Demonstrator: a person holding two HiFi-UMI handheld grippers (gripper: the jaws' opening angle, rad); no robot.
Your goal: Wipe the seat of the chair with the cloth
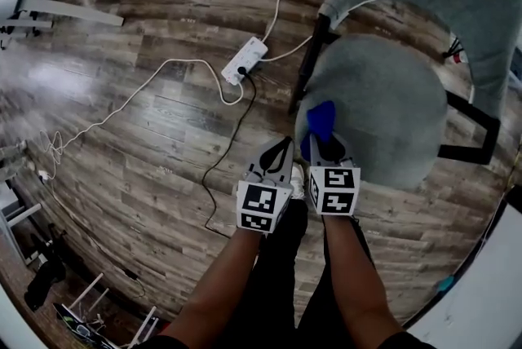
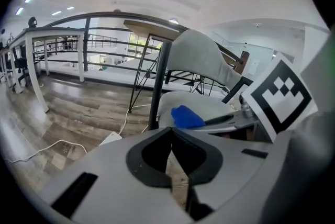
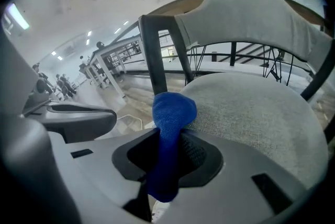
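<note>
Blue cloth (image 3: 171, 113) pinched in the fingers of the right gripper (image 3: 166, 163) at the chair seat (image 3: 251, 118)'s near-left edge; left gripper (image 2: 171, 163) just beside it, fingers pressed together, empty.

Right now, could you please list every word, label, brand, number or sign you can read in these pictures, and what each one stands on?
None: no word, brand or number is readable in any view.
The left tool and right tool bear only black-and-white square marker patterns, no letters.
The cloth shows no label.
Power strip: any print is too small to read.
</note>
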